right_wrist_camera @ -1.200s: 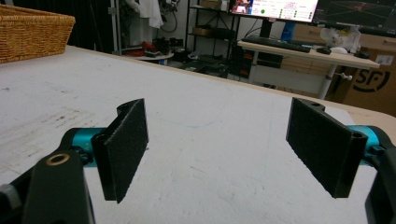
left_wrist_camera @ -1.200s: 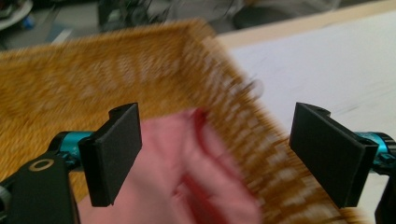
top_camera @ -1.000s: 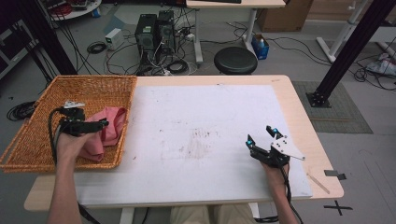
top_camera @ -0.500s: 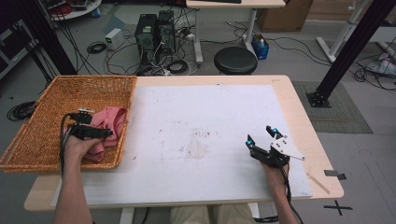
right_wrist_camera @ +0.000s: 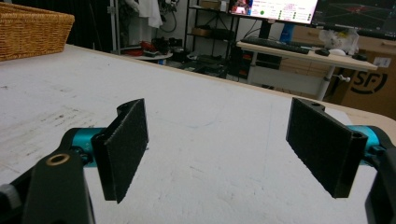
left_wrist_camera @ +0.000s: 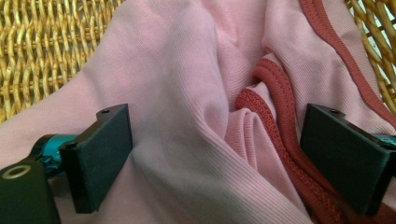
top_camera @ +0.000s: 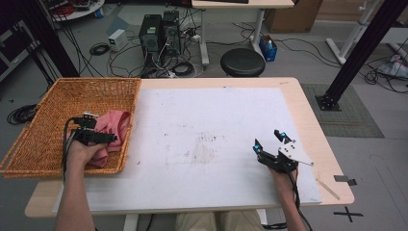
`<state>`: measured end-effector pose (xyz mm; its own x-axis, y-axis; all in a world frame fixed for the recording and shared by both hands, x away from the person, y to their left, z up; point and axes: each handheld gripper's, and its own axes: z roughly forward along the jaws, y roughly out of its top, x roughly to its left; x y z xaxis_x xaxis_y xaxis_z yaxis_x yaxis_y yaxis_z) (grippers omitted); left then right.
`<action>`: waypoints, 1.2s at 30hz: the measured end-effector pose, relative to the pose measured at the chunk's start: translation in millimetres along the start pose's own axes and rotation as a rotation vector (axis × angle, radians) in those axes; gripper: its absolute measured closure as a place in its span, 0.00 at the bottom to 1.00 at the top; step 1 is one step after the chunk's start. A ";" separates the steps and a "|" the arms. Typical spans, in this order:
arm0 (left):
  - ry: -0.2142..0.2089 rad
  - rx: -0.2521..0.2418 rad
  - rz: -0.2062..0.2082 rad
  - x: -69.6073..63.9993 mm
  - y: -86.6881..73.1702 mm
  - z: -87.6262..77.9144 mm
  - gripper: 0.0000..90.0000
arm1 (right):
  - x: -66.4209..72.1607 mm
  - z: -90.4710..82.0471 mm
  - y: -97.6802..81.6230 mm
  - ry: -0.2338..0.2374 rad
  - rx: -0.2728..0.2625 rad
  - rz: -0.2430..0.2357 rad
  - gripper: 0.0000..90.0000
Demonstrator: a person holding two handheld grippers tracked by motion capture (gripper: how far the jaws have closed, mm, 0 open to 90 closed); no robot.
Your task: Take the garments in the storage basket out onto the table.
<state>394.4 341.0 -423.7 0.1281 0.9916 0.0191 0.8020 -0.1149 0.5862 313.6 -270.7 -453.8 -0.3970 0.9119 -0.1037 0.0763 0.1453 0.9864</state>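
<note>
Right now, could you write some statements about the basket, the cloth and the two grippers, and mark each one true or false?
1. The pink cloth lies inside the wicker basket. True.
2. The left gripper is shut on the cloth. False: its jaws stand open, one on each side of a fold of the cloth.
3. The cloth has a red ribbed hem. True.
4. The right gripper holds a second cloth. False: it is open and holds nothing, above the white table cover.
5. The basket stands at the table's right end. False: it stands at the left end.
</note>
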 end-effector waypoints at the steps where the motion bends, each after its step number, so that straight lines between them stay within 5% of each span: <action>1: -0.001 0.000 0.001 -0.3 0.0 -0.3 0.12 | 0.0 0.0 0.0 0.000 0.000 0.000 0.23; 10: -0.011 -0.008 0.032 -2.3 -0.2 -5.3 0.29 | 0.1 -0.2 -0.2 -0.001 -0.003 0.007 0.23; 19: 0.012 -0.027 0.069 -5.0 0.0 -9.8 0.71 | -0.9 -0.2 -0.2 -0.002 -0.003 0.017 0.23; 25: 0.005 -0.035 0.064 -3.5 0.6 -10.2 0.76 | -0.4 -0.5 -0.2 -0.008 -0.004 0.016 0.23; 28: -0.017 -0.047 0.029 1.2 1.9 -12.5 0.77 | 0.4 -0.4 -0.1 -0.003 0.001 0.012 0.23; 36: -0.065 -0.181 0.009 4.7 8.8 -32.1 0.77 | -1.8 0.0 -0.1 -0.002 -0.001 0.021 0.23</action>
<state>383.3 346.6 -392.4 0.1769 0.9839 -0.0243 0.6837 -0.1051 0.7222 314.3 -272.4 -453.7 -0.3936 0.9155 -0.0835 0.0835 0.1261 0.9885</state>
